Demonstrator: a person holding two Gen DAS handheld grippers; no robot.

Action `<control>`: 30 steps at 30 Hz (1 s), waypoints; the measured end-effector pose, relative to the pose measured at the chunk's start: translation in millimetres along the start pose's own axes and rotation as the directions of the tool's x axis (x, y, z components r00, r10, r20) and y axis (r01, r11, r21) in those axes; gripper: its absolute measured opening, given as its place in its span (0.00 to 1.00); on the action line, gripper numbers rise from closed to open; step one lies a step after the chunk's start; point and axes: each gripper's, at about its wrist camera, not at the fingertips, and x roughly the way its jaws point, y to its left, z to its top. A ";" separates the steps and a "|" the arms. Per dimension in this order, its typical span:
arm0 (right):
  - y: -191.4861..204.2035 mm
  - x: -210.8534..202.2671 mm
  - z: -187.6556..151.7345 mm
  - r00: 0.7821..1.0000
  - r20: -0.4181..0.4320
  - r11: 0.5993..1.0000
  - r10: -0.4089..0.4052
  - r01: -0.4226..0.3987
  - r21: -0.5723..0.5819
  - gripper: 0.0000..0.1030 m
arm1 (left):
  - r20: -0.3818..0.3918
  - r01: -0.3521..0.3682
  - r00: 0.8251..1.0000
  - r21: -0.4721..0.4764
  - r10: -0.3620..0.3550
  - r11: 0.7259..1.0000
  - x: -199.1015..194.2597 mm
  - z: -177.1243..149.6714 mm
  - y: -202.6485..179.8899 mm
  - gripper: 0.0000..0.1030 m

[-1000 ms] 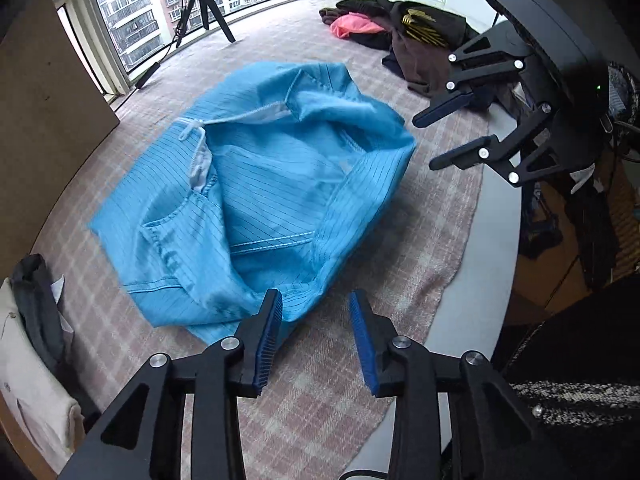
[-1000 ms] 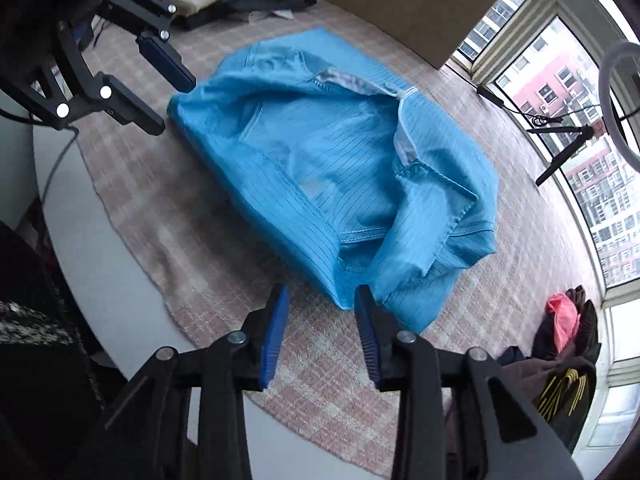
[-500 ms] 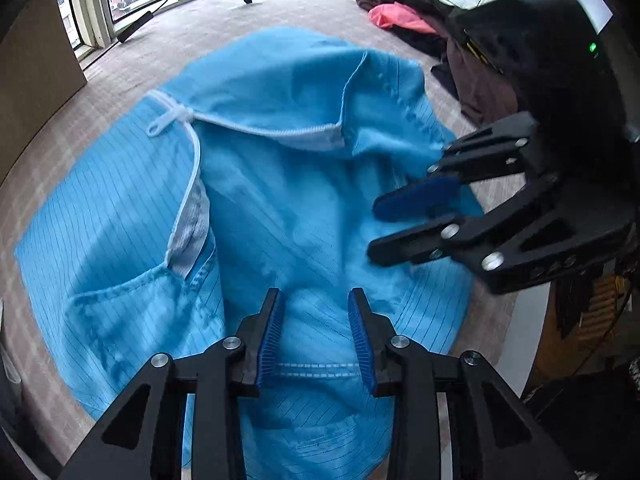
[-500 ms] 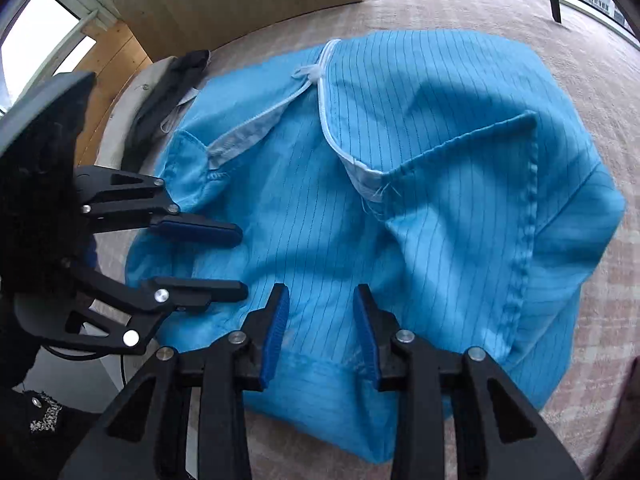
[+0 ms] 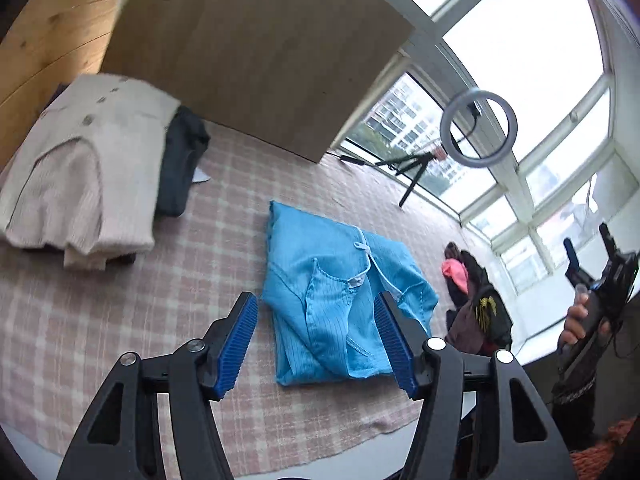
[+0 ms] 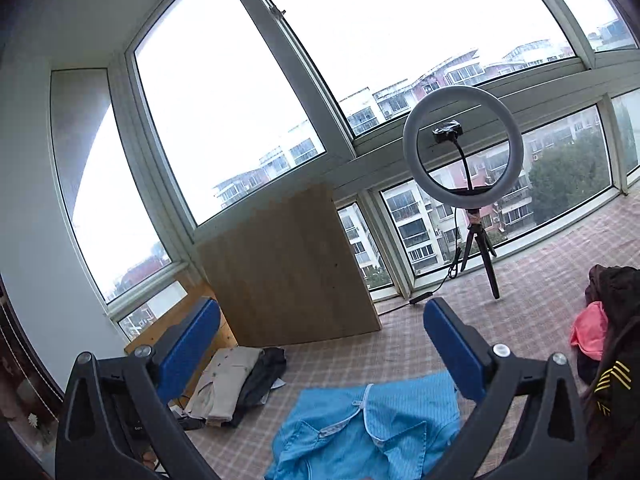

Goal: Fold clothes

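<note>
Left wrist view: left gripper (image 5: 316,340) opening, nothing between its pads, blue garment (image 5: 340,312) folded just ahead on checked cloth (image 5: 120,300); right gripper (image 6: 320,344) opening wide above it, empty

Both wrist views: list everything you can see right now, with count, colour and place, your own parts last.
blue garment: one, roughly folded, middle of the checked cloth
checked cloth: one, pink and white, covering the surface
folded pile: beige top over dark clothes, far left
clothes heap: dark with one pink piece, right
wooden board: one, light brown, leaning by the window
ring light: one, white, on a black tripod at the window
left claw: opening, nothing between the jaws
right claw: opening, empty
hand: one, gripping the right claw's handle
</note>
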 end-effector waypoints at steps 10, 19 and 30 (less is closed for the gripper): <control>-82.6 42.3 1.2 0.972 -0.200 0.982 0.124 -0.091 0.166 1.00 | 0.179 -0.183 0.949 -0.357 0.259 0.916 -46.3 -87.6 -10.6 0.62; -146.3 82.9 -13.0 0.864 -0.484 0.989 -0.139 0.094 -0.116 1.00 | 0.104 -0.132 0.968 -0.566 0.229 0.814 12.4 -140.5 -26.5 0.63; -135.6 207.6 -33.8 0.700 -0.692 0.890 -0.177 -0.187 -0.417 1.00 | 0.023 -0.136 0.978 -0.680 0.206 0.720 95.9 -167.3 -62.0 0.63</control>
